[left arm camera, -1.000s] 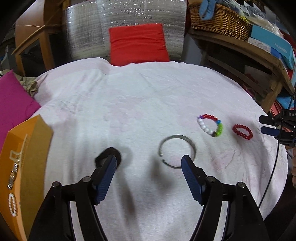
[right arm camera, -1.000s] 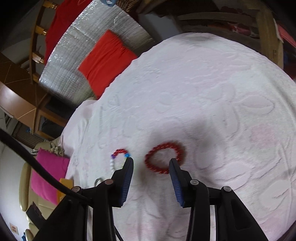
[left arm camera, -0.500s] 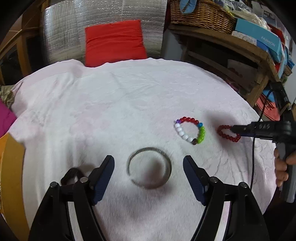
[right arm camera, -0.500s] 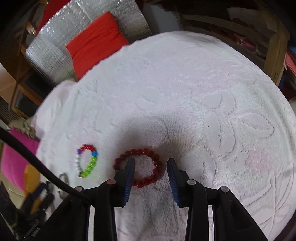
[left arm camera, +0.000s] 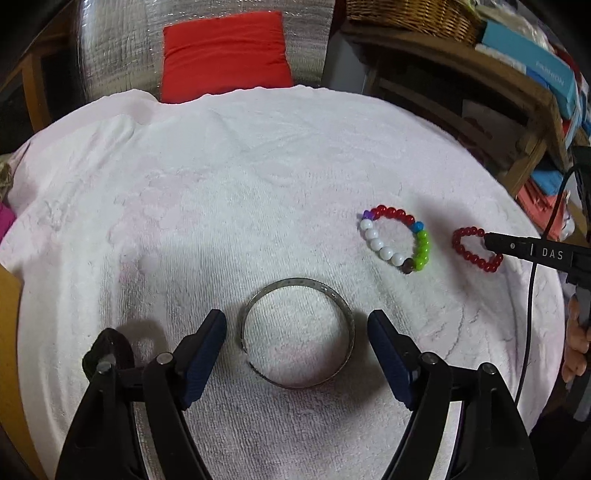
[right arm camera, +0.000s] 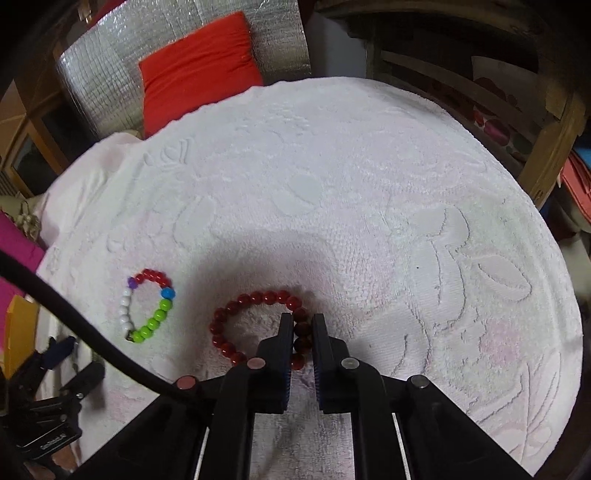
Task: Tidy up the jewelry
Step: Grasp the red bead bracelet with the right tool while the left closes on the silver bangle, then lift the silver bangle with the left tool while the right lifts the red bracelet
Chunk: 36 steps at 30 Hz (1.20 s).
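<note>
— What's the right gripper (right arm camera: 302,326) doing?

— It is clamped on the red bead bracelet (right arm camera: 255,325), pinching the near right side of the loop between its two blue pads. The rest of the loop lies flat on the white towel (right arm camera: 369,206). The jaws have just been closing, and the beads sit squeezed between them now.

— And the left gripper (left arm camera: 297,343)?

— Its jaws stand wide, holding nothing. It hangs low over the silver bangle (left arm camera: 297,334), which lies flat on the towel between the two blue fingertips (left arm camera: 208,339) – a small gap shows on each side, so the pads are not pressing it. The bangle has an open split on its near left edge.

— Where is the other jewelry?

— The multicoloured bead bracelet (left arm camera: 397,240) – red, white, green, with a blue and a purple bead – lies on the towel between the bangle and the red bracelet, a little farther away than the bangle. It is just left of the red one, not touching it. Something small and black (left arm camera: 109,352) sits on the towel behind the left gripper's left finger; I cannot tell what it is.

— Anything else around?

— A red cushion (left arm camera: 225,55) leans against a silvery quilted sheet (right arm camera: 110,74) at the far edge. A wicker basket (left arm camera: 410,14) sits on a wooden shelf (left arm camera: 480,70) at the far right. At the right edge, a hand (left arm camera: 576,343) grips the right gripper's handle.
</note>
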{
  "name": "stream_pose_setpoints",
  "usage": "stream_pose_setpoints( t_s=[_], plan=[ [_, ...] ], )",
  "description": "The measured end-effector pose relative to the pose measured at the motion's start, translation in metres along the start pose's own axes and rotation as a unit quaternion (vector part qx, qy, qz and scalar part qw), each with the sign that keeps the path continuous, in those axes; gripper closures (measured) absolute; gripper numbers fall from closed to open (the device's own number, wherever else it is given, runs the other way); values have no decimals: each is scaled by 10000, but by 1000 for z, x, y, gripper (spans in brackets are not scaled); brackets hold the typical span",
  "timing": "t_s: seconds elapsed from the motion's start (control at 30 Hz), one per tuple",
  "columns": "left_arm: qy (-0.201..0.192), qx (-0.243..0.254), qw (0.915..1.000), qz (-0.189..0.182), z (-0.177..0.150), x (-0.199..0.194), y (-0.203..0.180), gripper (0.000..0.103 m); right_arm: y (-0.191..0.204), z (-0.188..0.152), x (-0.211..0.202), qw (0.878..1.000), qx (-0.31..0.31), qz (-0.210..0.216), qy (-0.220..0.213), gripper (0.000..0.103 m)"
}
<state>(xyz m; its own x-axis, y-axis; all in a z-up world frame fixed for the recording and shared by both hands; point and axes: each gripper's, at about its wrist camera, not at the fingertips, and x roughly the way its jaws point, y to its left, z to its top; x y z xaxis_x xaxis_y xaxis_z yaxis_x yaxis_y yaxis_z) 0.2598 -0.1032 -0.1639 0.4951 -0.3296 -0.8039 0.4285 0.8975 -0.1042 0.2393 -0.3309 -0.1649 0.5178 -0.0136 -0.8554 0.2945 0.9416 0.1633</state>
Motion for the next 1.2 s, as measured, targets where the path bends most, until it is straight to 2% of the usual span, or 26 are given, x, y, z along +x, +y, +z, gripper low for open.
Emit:
stream_pose_setpoints(
  t_s=[0.03, 0.07, 0.1, 0.13, 0.47, 0.73, 0.87, 1.2],
  plan=[
    [-13, -17, 10000, -32, -1, -1, 1, 24, 2, 1, -2, 10000, 17, 22, -48, 92],
    [-44, -30, 10000, -52, -2, -2, 1, 29, 1, 0, -7, 9999, 34, 45, -114, 92],
    [-58, -20, 10000, -57, -2, -2, 1, 40, 2, 1, -9, 9998, 51, 72, -157, 92],
    [-62, 23, 10000, -24, -3, -3, 0, 41, 2, 1, -11, 9997, 70, 107, -194, 92],
    [-345, 199, 9992, -98, -6, -28, -10, 41, 4, -2, -31, 9976, 237, 461, -455, 92],
    [-644, 106, 9979, -5, -9, -54, -5, 41, 17, -1, -57, 9908, 68, 879, -1024, 92],
    [-648, 12, 9979, 84, -11, -59, 3, 41, 24, -3, -70, 9862, -27, 1040, -1288, 92],
    [-642, -41, 9971, 397, -16, -64, 9, 41, 27, -7, -69, 9864, -24, 1111, -1208, 92]
  ],
)
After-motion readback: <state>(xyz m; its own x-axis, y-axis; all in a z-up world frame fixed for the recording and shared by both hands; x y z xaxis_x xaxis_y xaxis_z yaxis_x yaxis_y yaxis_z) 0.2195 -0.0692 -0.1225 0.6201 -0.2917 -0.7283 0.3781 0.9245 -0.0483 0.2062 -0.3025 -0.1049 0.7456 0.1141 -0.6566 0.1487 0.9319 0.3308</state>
